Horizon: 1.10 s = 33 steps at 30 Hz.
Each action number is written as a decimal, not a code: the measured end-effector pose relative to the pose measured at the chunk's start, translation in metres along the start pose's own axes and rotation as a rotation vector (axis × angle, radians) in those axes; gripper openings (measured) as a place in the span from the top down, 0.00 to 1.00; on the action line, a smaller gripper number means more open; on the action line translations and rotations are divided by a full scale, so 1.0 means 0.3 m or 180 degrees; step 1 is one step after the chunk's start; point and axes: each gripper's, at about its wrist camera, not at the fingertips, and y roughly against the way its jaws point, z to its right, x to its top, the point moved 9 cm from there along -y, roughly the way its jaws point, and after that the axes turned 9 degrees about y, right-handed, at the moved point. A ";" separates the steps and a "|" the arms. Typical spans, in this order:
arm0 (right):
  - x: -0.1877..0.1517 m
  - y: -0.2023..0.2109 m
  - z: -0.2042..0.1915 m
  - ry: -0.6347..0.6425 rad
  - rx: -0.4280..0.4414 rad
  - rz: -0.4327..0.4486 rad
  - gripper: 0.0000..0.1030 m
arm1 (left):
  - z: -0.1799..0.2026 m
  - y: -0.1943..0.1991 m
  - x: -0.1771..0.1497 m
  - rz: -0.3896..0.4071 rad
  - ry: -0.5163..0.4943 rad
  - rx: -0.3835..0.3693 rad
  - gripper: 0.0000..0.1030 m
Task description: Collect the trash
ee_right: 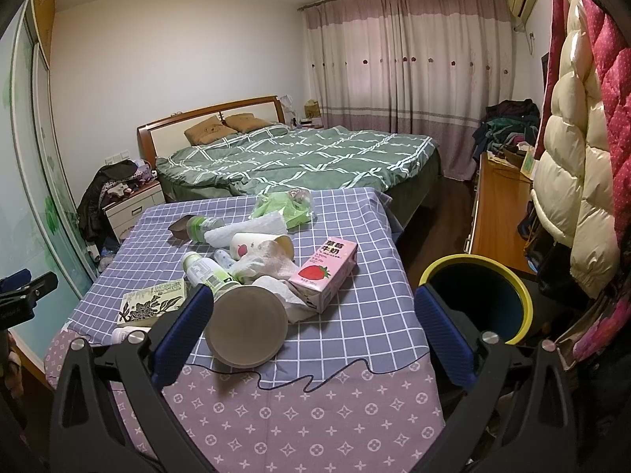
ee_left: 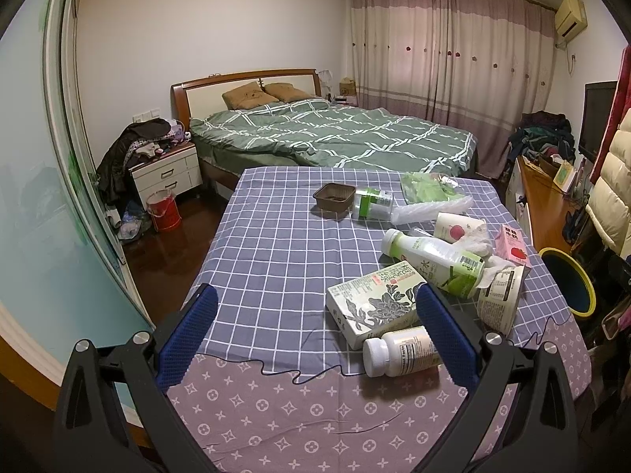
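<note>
Trash lies on a table with a checked cloth (ee_left: pixel 268 244). In the left wrist view I see a white pill bottle (ee_left: pixel 398 351), a flowered tea carton (ee_left: pixel 374 303), a green drink bottle (ee_left: pixel 437 262), a paper cup on its side (ee_left: pixel 499 299), a pink strawberry milk carton (ee_left: pixel 512 246) and a brown tray (ee_left: pixel 334 196). My left gripper (ee_left: pixel 315 331) is open and empty above the near table. My right gripper (ee_right: pixel 311 327) is open and empty; the paper cup (ee_right: pixel 246 325) lies by its left finger, and the pink carton (ee_right: pixel 325 274) behind. A yellow-rimmed dark bin (ee_right: pixel 477 295) stands at the table's right.
A green-quilted bed (ee_left: pixel 335 138) stands behind the table. A nightstand (ee_left: pixel 165 173) with clothes and a red bucket (ee_left: pixel 163 211) are at left. A wooden desk (ee_right: pixel 497 213) and hanging padded coats (ee_right: pixel 572 157) are at right. Crumpled tissue (ee_right: pixel 272 272) and a green bag (ee_right: pixel 282 205) lie among the trash.
</note>
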 end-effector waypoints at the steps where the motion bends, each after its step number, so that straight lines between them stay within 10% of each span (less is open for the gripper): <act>1: 0.002 0.002 0.002 -0.0005 0.0004 0.0001 0.06 | 0.004 -0.003 0.004 -0.0003 -0.0003 0.0001 0.04; 33: -0.033 -0.123 -0.030 0.0014 0.0157 -0.0216 0.06 | -0.007 -0.062 0.001 -0.0080 -0.0005 0.0036 0.04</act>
